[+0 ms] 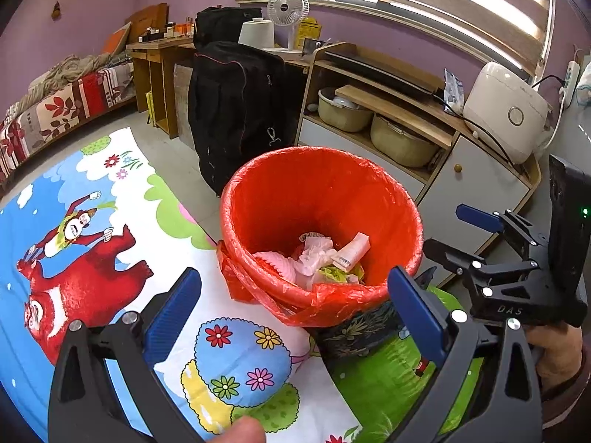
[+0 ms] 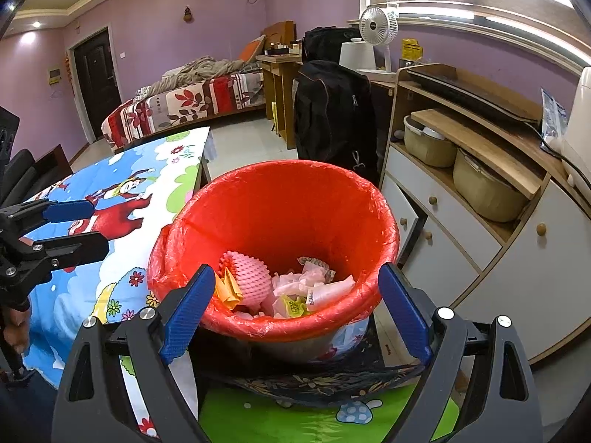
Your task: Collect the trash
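Note:
A waste bin lined with a red plastic bag (image 1: 321,199) (image 2: 284,206) stands at the edge of the cartoon-print tablecloth. Inside lie crumpled pink tissue (image 1: 314,256) (image 2: 295,280), a pink foam fruit net (image 2: 249,277), a small white tube (image 1: 352,251) (image 2: 328,293) and yellow scraps (image 2: 227,289). My left gripper (image 1: 295,310) is open and empty, just in front of the bin's near rim. My right gripper (image 2: 295,308) is open and empty, its fingers either side of the near rim. The right gripper also shows at the right of the left wrist view (image 1: 469,236).
The table with the cartoon cloth (image 1: 92,243) (image 2: 110,203) lies left of the bin. A white cabinet with pots (image 1: 406,140) (image 2: 480,192) stands right behind it, with a rice cooker (image 1: 506,110) on top. Black bags (image 1: 236,110) (image 2: 332,110), a fan (image 1: 288,11) and a bed (image 2: 184,103) are beyond.

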{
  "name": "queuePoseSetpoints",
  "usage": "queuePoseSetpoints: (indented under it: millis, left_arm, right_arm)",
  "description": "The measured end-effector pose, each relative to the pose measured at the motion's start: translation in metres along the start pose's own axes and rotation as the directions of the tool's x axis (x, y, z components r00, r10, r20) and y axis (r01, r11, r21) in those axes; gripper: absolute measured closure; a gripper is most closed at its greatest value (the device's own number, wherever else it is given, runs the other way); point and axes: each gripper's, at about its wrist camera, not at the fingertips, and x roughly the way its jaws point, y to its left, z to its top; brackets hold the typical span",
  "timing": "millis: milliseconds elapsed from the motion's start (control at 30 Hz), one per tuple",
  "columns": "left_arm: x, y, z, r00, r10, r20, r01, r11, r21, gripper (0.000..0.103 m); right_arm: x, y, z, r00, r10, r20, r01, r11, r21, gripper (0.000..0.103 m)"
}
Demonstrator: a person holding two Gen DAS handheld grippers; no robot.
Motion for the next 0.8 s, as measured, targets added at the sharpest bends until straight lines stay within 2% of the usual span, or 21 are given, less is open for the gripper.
queuePoseSetpoints:
  millis: [800]
  left_arm:
    - [0.0003,-0.0006,-0.0001,1.000,-0.004,0.000,0.004,1.000,-0.002,0.005]
  right_arm:
    - [0.0004,0.0012,0.0007,1.000,0.001,0.000,-0.001,1.000,-0.003,0.018]
